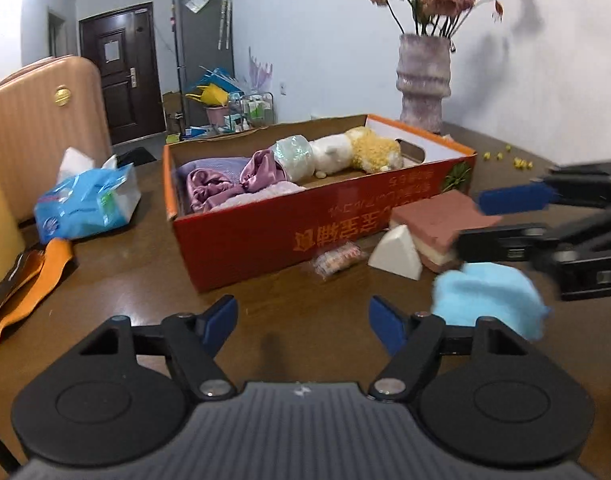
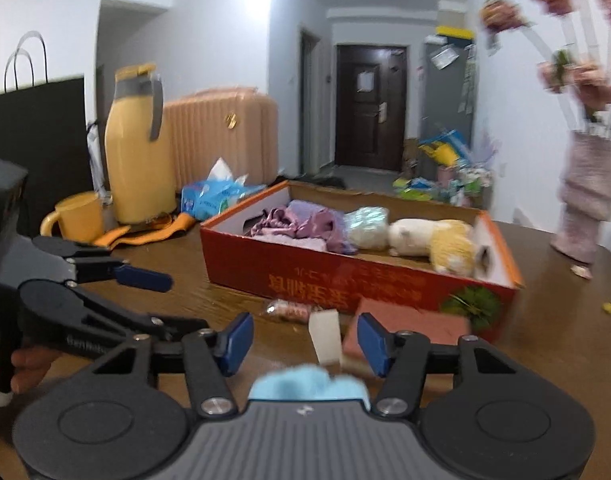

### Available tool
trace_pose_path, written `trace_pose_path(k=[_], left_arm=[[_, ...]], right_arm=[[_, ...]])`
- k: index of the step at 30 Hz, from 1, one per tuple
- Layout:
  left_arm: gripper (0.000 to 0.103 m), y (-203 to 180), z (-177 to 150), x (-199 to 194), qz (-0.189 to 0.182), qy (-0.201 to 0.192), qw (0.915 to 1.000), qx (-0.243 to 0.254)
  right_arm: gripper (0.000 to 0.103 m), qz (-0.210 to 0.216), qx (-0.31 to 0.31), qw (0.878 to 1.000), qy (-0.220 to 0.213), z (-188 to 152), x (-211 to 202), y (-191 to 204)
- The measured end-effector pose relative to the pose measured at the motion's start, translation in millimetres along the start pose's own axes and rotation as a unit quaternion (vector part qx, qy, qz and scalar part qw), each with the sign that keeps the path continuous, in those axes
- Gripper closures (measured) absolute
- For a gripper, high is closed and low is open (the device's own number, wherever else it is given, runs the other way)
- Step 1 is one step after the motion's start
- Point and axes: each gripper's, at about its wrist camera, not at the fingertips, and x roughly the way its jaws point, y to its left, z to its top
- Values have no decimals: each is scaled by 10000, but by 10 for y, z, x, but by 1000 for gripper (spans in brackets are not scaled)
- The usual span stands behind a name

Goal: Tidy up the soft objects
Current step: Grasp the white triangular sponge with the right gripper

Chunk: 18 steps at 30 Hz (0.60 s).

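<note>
A red cardboard box [image 1: 265, 232] [image 2: 317, 276] stands on the brown table and holds purple cloths [image 1: 225, 184], a pale green roll [image 1: 295, 156] and a white-and-yellow plush toy [image 1: 357, 152] [image 2: 433, 240]. In front of its right end lie a pink sponge block [image 1: 437, 216] [image 2: 409, 328], a white foam wedge [image 1: 397, 254] [image 2: 325, 336] and a light blue soft cloth [image 1: 489, 296] [image 2: 305, 384]. My left gripper [image 1: 303, 320] is open and empty, left of the blue cloth. My right gripper [image 2: 305, 338] is open just above the blue cloth; it shows in the left wrist view [image 1: 489, 220].
A small wrapped snack [image 1: 337, 260] lies by the box front. A blue tissue pack [image 1: 89, 204], an orange cloth [image 1: 21, 292], a yellow jug [image 2: 139, 148] and cup [image 2: 77, 216] stand at the left. A pink vase with flowers [image 1: 423, 80] stands behind the box. A pink suitcase [image 1: 41, 120] is beyond.
</note>
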Motion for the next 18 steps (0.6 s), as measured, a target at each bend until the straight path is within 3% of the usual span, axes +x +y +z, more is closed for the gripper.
trace_pose_path(k=[3, 4, 6, 7, 10, 13, 16, 18], left_arm=[[27, -7, 83, 209, -88, 52, 9997, 223], [27, -10, 110, 287, -79, 120, 9995, 297], [27, -9, 157, 400, 17, 191, 9993, 335], [26, -9, 170, 426, -33, 157, 9993, 323], [26, -22, 194, 561, -120, 189, 9993, 282], [26, -108, 219, 692, -178, 328, 9988, 330], [28, -198, 245, 784, -282, 420, 9980, 374], [37, -237, 264, 814, -348, 423, 9978, 367]], right_arm=[[50, 62, -252, 9994, 229, 96, 452, -40], [56, 81, -270, 9992, 293, 104, 564, -65], [82, 179, -264, 9985, 450, 100, 727, -129], [87, 263, -211, 9982, 501, 89, 769, -159], [89, 488, 60, 9981, 359, 58, 721, -267], [89, 848, 754, 9933, -201, 71, 493, -537], [89, 897, 1440, 9842, -504, 28, 369, -803], [89, 912, 1668, 9799, -604, 0, 326, -896]])
